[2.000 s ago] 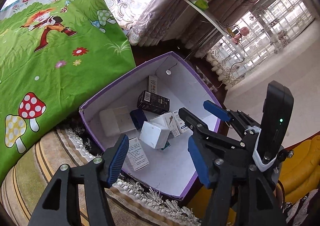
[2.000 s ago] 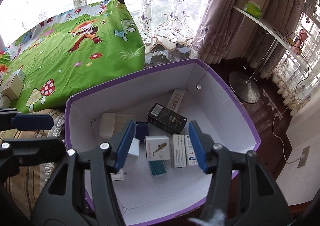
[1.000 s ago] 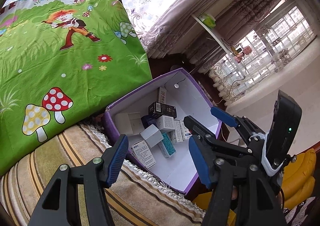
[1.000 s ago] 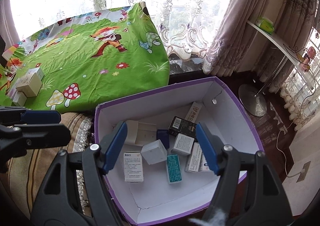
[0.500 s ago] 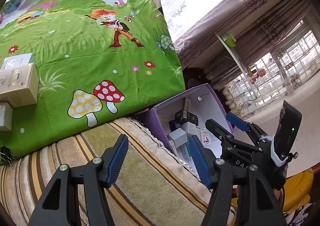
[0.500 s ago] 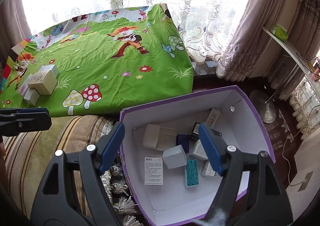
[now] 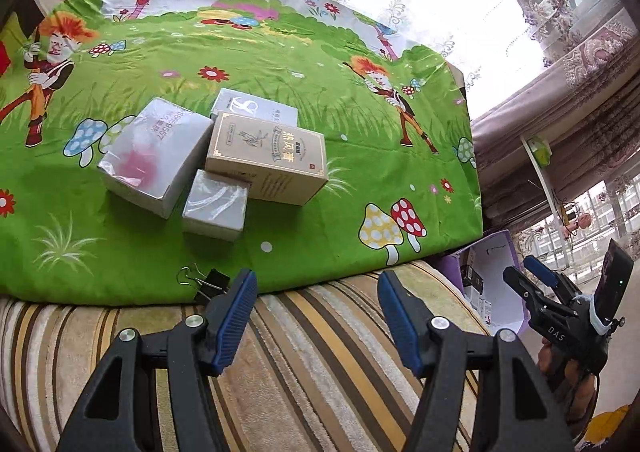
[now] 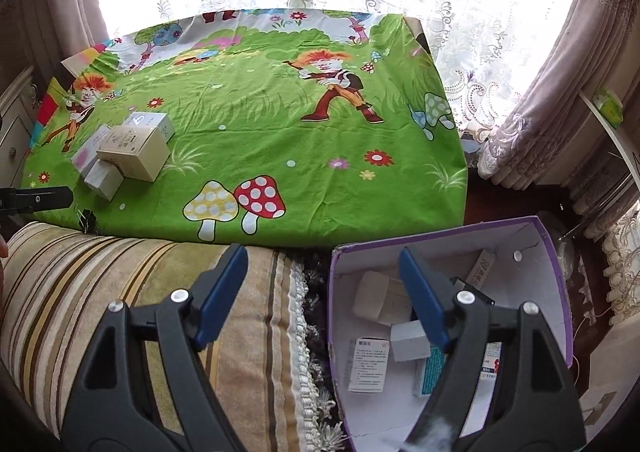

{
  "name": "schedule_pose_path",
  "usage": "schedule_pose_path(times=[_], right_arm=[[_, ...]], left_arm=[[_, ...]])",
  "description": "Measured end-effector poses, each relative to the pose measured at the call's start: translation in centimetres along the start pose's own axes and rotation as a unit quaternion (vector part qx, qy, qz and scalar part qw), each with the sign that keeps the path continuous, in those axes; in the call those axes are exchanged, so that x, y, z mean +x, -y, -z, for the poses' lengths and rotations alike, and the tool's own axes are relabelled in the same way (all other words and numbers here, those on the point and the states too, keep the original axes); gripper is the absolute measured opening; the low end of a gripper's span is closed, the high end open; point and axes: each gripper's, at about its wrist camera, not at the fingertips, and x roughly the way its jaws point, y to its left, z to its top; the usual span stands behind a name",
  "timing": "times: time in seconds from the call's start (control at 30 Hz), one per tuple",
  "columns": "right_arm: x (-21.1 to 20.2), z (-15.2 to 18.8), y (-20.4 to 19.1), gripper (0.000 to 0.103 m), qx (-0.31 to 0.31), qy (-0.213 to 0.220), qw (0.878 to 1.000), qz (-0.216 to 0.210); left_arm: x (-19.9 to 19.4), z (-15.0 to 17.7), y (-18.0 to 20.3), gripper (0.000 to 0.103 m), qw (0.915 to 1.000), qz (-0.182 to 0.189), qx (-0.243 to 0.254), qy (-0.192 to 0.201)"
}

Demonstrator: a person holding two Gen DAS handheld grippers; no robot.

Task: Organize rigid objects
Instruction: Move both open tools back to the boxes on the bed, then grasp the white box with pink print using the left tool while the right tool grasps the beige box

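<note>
Several cartons lie clustered on the green cartoon cloth (image 7: pixel 280 64): a beige box (image 7: pixel 266 158), a white box with a pink blotch (image 7: pixel 154 156), a small grey box (image 7: pixel 216 208) and a white box behind them (image 7: pixel 254 108). My left gripper (image 7: pixel 316 308) hovers open and empty over the striped cushion, just short of that cluster. The right gripper (image 8: pixel 320 264) has its jaws opening with nothing between them. It hangs over the edge of the purple bin (image 8: pixel 440 236), which holds several small boxes (image 8: pixel 370 364). The cluster (image 8: pixel 132 152) sits far left in the right wrist view.
A black binder clip (image 7: pixel 208 284) pins the cloth's near edge. The striped cushion (image 8: pixel 100 292) ends in a white fringe (image 8: pixel 308 332) beside the bin. Lace curtains and a window stand behind. A hand holds the right gripper (image 7: pixel 524 274) at the far right.
Both views have swung left, away from the purple bin. The left gripper now faces the carton cluster on the cloth. The right gripper's jaws have spread wider.
</note>
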Motion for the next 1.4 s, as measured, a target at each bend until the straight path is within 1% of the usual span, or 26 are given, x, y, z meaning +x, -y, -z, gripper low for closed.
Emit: schedule_pose_path(times=[0.1, 0.23, 0.33, 0.4, 0.5, 0.63, 0.73, 0.87, 0.97, 1.03, 1.23, 1.3, 1.4], right_arm=[[0.5, -0.8, -1.6, 0.082, -0.017, -0.004, 1.000, -0.009], [1.2, -1.7, -4.0, 0.082, -0.045, -0.008, 0.999, -0.020], [1.9, -2.4, -5.7, 0.082, -0.059, -0.014, 0.998, -0.031], [2.5, -2.9, -6.7, 0.082, -0.068, -0.018, 0.997, -0.037], [3.3, -3.7, -8.1, 0.082, -0.082, -0.024, 0.995, -0.046], [4.4, -4.7, -10.1, 0.083, -0.112, -0.028, 0.992, -0.055], [5.0, -5.5, -11.2, 0.083, -0.128, -0.027, 0.990, -0.062], [6.0, -6.6, -13.1, 0.083, -0.162, -0.025, 0.984, -0.077], [6.7, -7.3, -14.6, 0.083, -0.192, -0.020, 0.977, -0.085], [7.3, -7.8, -15.5, 0.083, -0.214, -0.019, 0.972, -0.098], [9.4, -8.8, -18.3, 0.083, -0.285, -0.020, 0.952, -0.113], [10.0, -9.0, -19.3, 0.083, -0.311, -0.016, 0.943, -0.118], [10.7, -9.4, -20.6, 0.083, -0.348, -0.015, 0.928, -0.136]], left_arm=[[-0.7, -0.5, -2.3, 0.064, 0.9996, -0.023, -0.011, 0.006], [-0.7, -1.8, -4.5, 0.064, 0.9977, -0.066, -0.011, 0.003], [-0.3, -3.0, -5.6, 0.064, 0.9960, -0.089, -0.005, 0.001], [0.1, -4.0, -6.1, 0.065, 0.9943, -0.106, 0.006, -0.001], [1.0, -5.4, -6.5, 0.072, 0.9913, -0.128, 0.031, -0.006], [2.2, -6.5, -6.8, 0.073, 0.9858, -0.155, 0.064, -0.011], [3.3, -6.8, -7.4, 0.073, 0.9812, -0.174, 0.081, -0.022], [4.3, -6.9, -8.1, 0.077, 0.9809, -0.170, 0.088, -0.033], [5.0, -7.1, -8.4, 0.077, 0.9798, -0.172, 0.094, -0.038], [5.4, -7.3, -8.6, 0.077, 0.9799, -0.170, 0.096, -0.041], [6.8, -7.8, -8.2, 0.077, 0.9741, -0.176, 0.136, -0.045], [6.8, -7.8, -8.2, 0.070, 0.9755, -0.164, 0.140, -0.042], [6.9, -7.5, -8.2, 0.069, 0.9764, -0.158, 0.142, -0.038]])
